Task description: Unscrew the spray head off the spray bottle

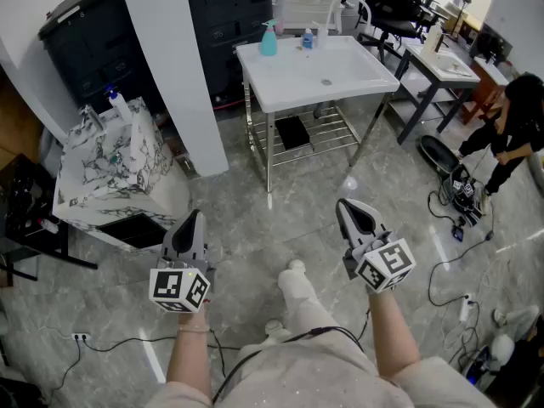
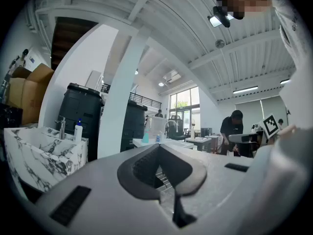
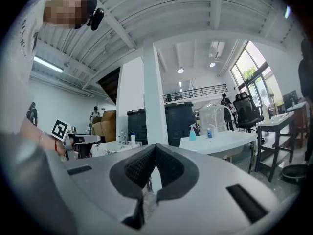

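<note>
On the far white sink [image 1: 361, 73], seen from the head, the spray bottle [image 1: 269, 39] stands upright on the back rim, with a small blue bottle [image 1: 308, 38] near it. The left gripper [image 1: 194, 219] and right gripper [image 1: 348, 207] hover well apart from both. The left gripper view shows jaws shut tight, empty. The right gripper view shows the same, with the spray bottle [image 3: 192, 132] far ahead.

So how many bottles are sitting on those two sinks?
3. A teal spray bottle and a small blue bottle stand at the back of the white sink; a white bottle stands on the marbled sink. More may be hidden.
</note>
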A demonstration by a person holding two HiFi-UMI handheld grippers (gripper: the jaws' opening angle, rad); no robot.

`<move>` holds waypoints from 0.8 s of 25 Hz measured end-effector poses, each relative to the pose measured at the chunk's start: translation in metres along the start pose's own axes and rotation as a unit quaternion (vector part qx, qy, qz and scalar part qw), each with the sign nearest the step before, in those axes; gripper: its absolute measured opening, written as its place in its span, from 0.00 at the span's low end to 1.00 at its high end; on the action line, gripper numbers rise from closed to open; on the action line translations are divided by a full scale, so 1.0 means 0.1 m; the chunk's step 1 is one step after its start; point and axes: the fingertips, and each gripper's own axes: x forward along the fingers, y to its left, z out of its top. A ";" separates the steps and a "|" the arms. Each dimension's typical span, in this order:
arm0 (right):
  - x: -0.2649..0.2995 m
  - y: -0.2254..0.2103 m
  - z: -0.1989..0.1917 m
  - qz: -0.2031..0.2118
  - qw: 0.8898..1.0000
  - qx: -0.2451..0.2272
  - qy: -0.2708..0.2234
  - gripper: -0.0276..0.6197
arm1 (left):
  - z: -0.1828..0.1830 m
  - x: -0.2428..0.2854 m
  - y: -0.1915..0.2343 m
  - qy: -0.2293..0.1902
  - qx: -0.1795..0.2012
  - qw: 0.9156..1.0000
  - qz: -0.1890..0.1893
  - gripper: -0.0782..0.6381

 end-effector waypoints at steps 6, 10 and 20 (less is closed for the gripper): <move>0.39 -0.39 -0.03 -0.002 1.000 0.001 0.000 0.05 | -0.03 0.48 0.12 0.000 0.001 1.000 0.002 0.12; 0.73 -0.63 -0.05 0.005 1.000 0.009 0.006 0.05 | -0.04 0.83 0.24 0.009 0.005 1.000 0.010 0.12; 1.59 -1.36 0.02 0.029 0.999 0.008 0.020 0.05 | 0.07 1.87 0.42 0.004 0.001 1.000 0.027 0.12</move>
